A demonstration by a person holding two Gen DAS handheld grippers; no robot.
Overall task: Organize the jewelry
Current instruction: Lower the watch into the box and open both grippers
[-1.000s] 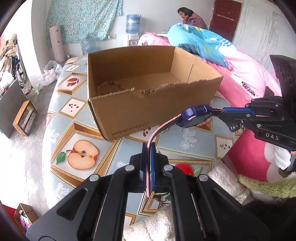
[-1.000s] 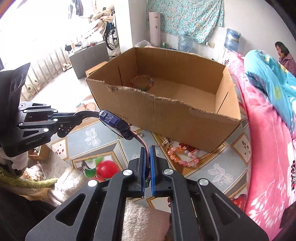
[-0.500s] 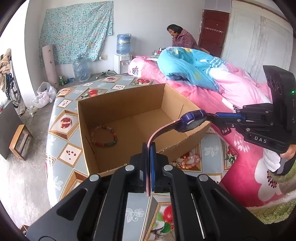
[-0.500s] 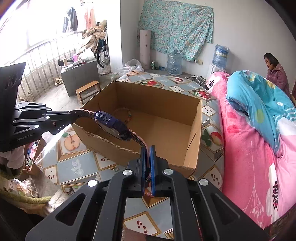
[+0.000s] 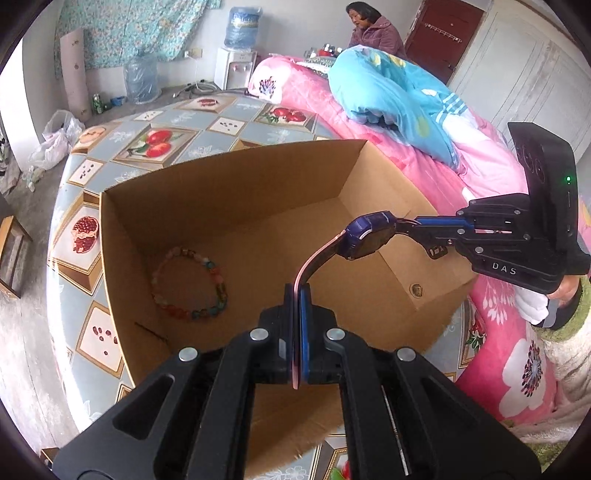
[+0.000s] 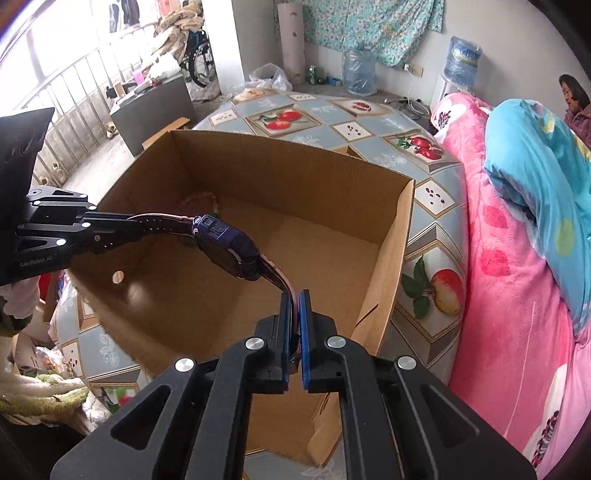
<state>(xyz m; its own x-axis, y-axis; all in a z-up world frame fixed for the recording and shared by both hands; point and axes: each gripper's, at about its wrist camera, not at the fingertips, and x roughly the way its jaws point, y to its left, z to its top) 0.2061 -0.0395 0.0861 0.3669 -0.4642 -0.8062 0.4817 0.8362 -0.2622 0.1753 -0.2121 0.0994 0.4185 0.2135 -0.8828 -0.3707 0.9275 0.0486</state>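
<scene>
The left gripper [image 5: 297, 314] has its fingers clenched on the pink strap end of a wristwatch [image 5: 367, 236], the strap pinched flat between the blue pads and curving up and away to the purple watch body. The right gripper [image 6: 294, 321] has its fingers clamped on the opposite strap end, so the watch [image 6: 227, 247] hangs stretched between the two tools, its body in mid-air above the open cardboard box [image 5: 229, 192]. In the left wrist view the right gripper [image 5: 413, 223] comes in from the right edge, with a white-gloved hand [image 5: 532, 304] on its handle; in the right wrist view the left gripper [image 6: 129, 223] reaches in from the left edge. Below the watch, a bracelet of mixed coloured beads [image 5: 190, 282] lies flat on the floor of the box [image 6: 295, 173], near its left wall as the left wrist view shows it; in the right wrist view it is mostly hidden behind the watch and the strap. The box stands on a bed whose grey-blue cover [image 5: 92, 236] is printed with fruit panels. Beside it lie a pink flowered quilt [image 6: 509, 280] and a bundled turquoise blanket [image 5: 391, 96]. At the far side of the room a person [image 5: 373, 29] sits behind the bedding, near a water dispenser [image 5: 238, 44] against the wall.
</scene>
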